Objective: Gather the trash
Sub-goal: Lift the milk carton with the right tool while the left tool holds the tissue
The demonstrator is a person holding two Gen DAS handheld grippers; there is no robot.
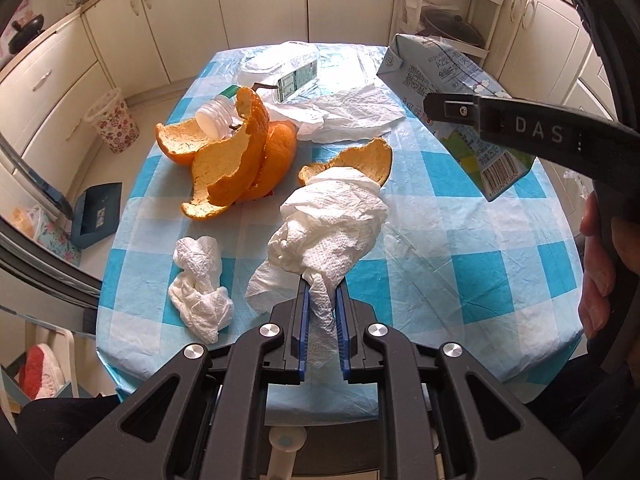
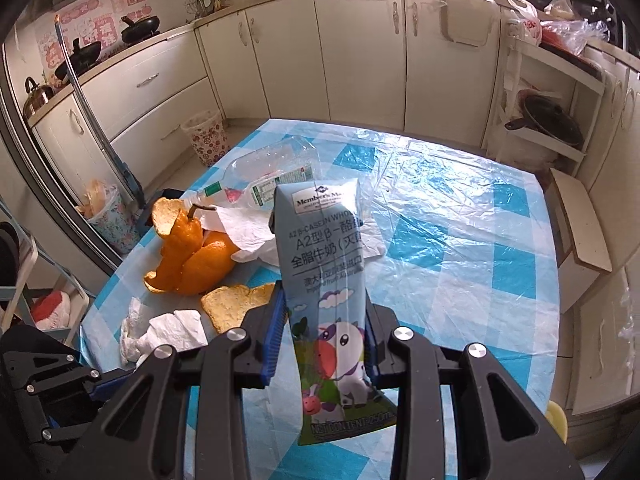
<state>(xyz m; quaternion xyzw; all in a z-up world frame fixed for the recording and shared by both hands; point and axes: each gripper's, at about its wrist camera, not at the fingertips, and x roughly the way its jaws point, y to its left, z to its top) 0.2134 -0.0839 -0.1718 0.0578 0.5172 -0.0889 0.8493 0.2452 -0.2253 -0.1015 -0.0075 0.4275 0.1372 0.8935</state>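
My left gripper (image 1: 322,296) is shut on a twisted white paper towel (image 1: 332,224) that trails forward over the blue checked tablecloth (image 1: 460,280). My right gripper (image 2: 326,308) is shut on a light blue milk carton (image 2: 320,248) with a cartoon cow, held upright above the table; the carton (image 1: 440,80) also shows at the upper right of the left wrist view. Orange peels (image 1: 236,160) lie left of centre, with a smaller peel (image 1: 360,160) behind the towel. A second crumpled tissue (image 1: 200,284) lies near the left edge. An empty clear plastic bottle (image 1: 280,72) lies at the far side.
A flat white napkin (image 1: 348,114) lies beyond the peels. A floral waste basket (image 2: 206,136) stands on the floor past the table's far left corner. Cream cabinets (image 2: 360,48) ring the room. A person's hand (image 1: 600,264) grips the right tool's handle.
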